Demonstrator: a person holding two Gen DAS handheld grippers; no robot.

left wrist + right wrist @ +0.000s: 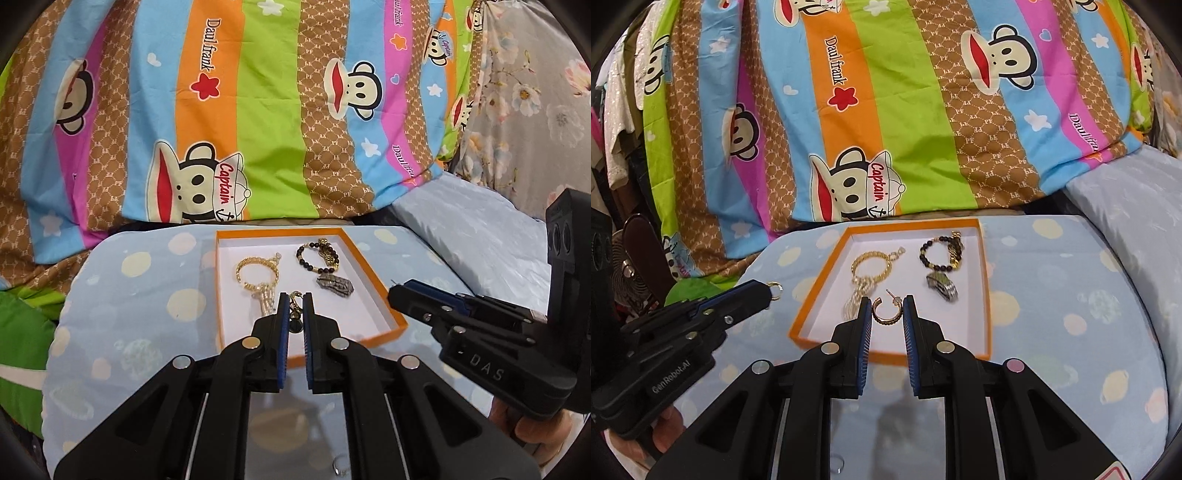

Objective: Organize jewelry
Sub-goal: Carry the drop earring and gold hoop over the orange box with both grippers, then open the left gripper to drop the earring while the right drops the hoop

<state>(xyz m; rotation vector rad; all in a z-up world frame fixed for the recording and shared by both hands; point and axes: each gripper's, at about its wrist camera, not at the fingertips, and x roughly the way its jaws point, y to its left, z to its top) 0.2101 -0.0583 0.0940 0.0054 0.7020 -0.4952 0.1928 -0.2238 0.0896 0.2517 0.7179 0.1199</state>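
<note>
An orange-rimmed white box (369, 273) (982, 266) lies on a blue dotted cushion. In it are a gold chain bracelet (256, 271) (870, 266), a black bead bracelet (319, 254) (940, 253) and a grey metal watch band (336, 284) (942, 286). My left gripper (295, 306) (768, 290) is shut on a gold earring with a dark pendant (296, 317) (775, 288) above the box's near left part. My right gripper (886, 308) (397, 291) is open, with a hoop earring (886, 314) between its fingers; whether the hoop rests on the box floor is unclear.
A striped cartoon monkey blanket (258, 110) (905, 110) rises behind the cushion (129, 295) (1071, 314). A light blue pillow (480, 236) (1126, 203) lies to the right. Clothes (617, 129) hang at the far left.
</note>
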